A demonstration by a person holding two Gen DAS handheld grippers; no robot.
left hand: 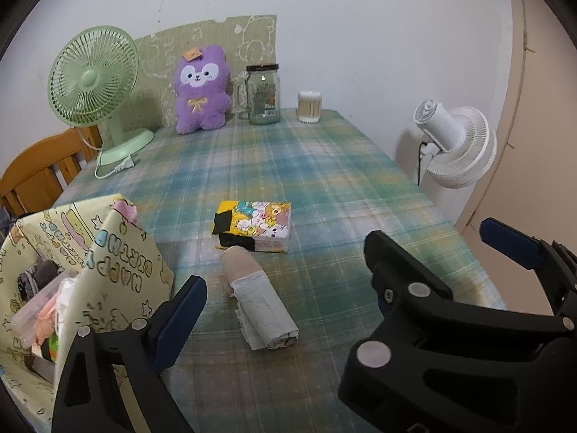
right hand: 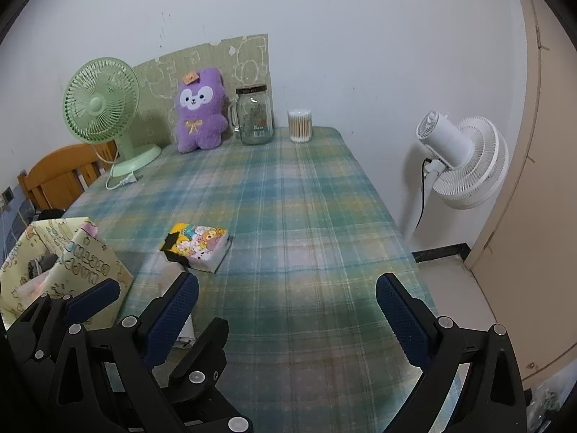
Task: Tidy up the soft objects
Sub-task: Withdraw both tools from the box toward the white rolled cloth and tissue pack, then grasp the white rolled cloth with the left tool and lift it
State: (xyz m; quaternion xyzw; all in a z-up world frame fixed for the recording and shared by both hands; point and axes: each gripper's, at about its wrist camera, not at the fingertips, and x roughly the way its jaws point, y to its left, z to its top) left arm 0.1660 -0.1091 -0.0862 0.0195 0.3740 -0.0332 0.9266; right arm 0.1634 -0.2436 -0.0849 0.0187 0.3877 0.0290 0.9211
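Note:
A roll of grey-white bags on a beige core [left hand: 258, 299] lies on the checked tablecloth [left hand: 324, 180]. Just behind it sits a cartoon-printed tissue pack [left hand: 256, 225] [right hand: 196, 247]. My left gripper [left hand: 288, 288] is open above the roll, which no pad touches. Its left finger [left hand: 184, 310] shows; black parts of the other gripper cover the right side. My right gripper [right hand: 286, 288] hangs open over bare cloth, holding nothing. An open pale-yellow printed bag [left hand: 119, 263] [right hand: 72, 252] with items inside stands at the left. A purple plush [left hand: 202, 90] [right hand: 200, 112] leans at the back.
At the back stand a green desk fan [left hand: 93, 79], a glass jar [left hand: 263, 93] and a tub of cotton swabs [left hand: 309, 106]. A white floor fan [right hand: 461, 158] stands right of the table, before a beige door. A wooden chair [left hand: 39, 173] is at the left.

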